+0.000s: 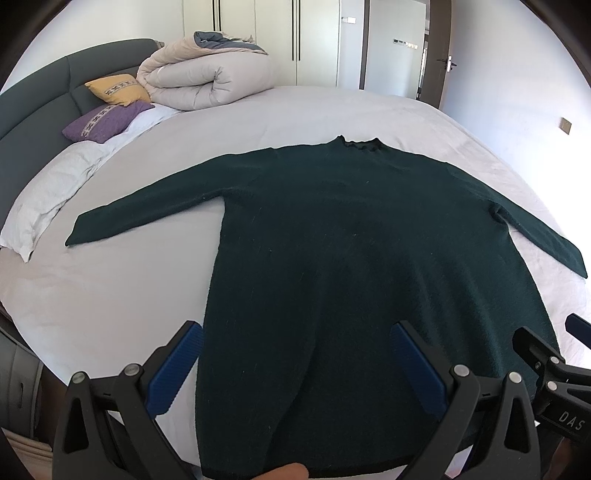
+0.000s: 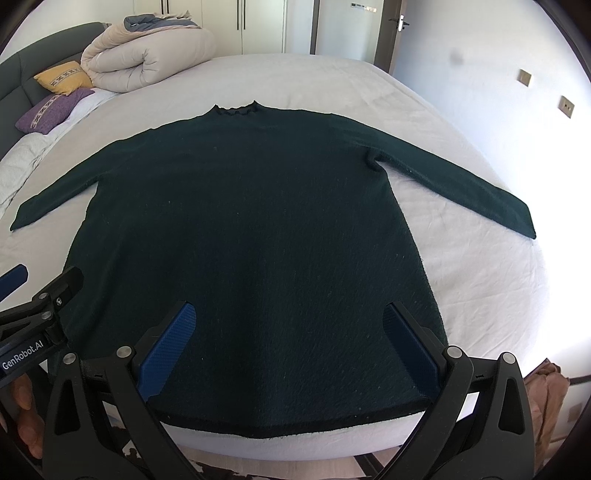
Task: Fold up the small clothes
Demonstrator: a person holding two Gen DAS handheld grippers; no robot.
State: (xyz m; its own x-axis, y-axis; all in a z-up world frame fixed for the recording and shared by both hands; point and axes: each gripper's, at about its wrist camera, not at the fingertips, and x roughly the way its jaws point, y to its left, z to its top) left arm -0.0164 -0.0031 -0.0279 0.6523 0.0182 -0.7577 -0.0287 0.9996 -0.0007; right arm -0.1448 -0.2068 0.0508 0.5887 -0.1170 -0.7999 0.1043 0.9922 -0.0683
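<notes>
- starting at the far left, we see a dark grey headboard (image 1: 33, 110) with a yellow cushion (image 1: 117, 88) and a purple cushion (image 1: 107, 122) leaning at it, and a rolled beige duvet (image 1: 207, 79) just beside them.
- a white pillow (image 1: 48, 199) lies along the left edge of the white bed sheet (image 1: 110, 295).
- our left gripper (image 1: 295, 365) hovers over the near left part of the hem, jaws spread wide; the left blue pad (image 1: 175, 373) sits over bare sheet just outside the garment's side edge, the other over the knit. we cannot tell whether either pad touches the fabric; nothing is clamped.
- the dark green sweater (image 2: 258, 229) lies flat in the middle of the bed, collar (image 2: 236, 109) away from us, hem at the near bed edge, both sleeves stretched out to the sides.
- our right gripper (image 2: 291, 343) hangs over the near right part of the hem, jaws equally wide apart, both blue pads above the knit, holding nothing.
- a fingertip (image 1: 288, 472) shows at the bottom of the left wrist view, and a hand (image 2: 22, 413) at the lower left of the right wrist view.
- at the far right, a door (image 2: 397, 33) and pale wall with switch plates (image 2: 565, 106).
</notes>
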